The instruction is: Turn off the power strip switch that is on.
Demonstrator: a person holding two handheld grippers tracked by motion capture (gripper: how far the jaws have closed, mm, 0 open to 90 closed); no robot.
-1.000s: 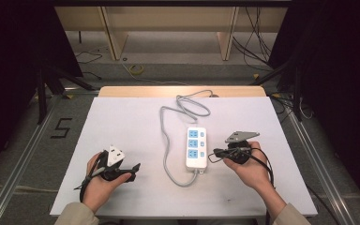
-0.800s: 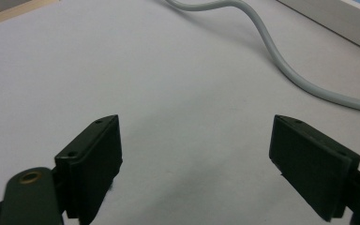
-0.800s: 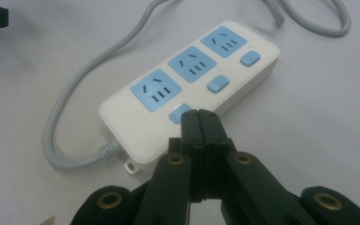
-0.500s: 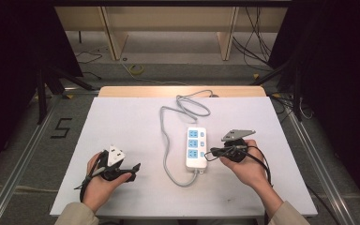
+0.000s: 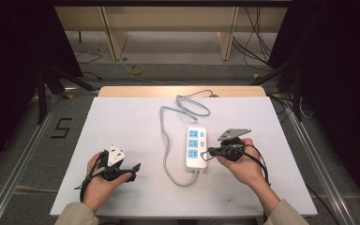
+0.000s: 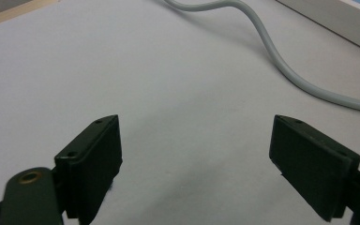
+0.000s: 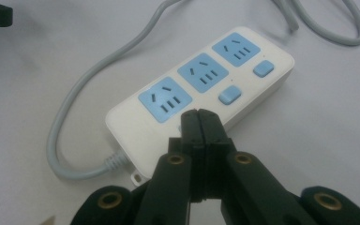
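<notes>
White power strip (image 5: 196,148) with three blue sockets and blue switches, lying lengthwise on the white bench (image 5: 122,122), just right of centre. Grey cable (image 5: 168,140) leaving its near end, curling round at 7 o'clock, running up the strip's left side and looping at 12 o'clock near the bench's far edge. Right claw (image 5: 211,152) at 3 o'clock of the strip, tips aimed at its right edge, very near or touching; cannot tell which from above. In the right gripper view, right claw (image 7: 199,117) pressed fully together with nothing between, tips over the near socket end of the power strip (image 7: 201,89). Left claw (image 5: 133,169) well apart from the strip, at 8 o'clock of it, low over bare bench; spread wide and empty in the left gripper view (image 6: 194,154), with the cable (image 6: 272,56) curving past beyond. Compared with a second ago: right hand (image 5: 243,164) shifted slightly toward the strip, closing the gap; left hand (image 5: 101,180) unchanged; strip and cable lying as before.
</notes>
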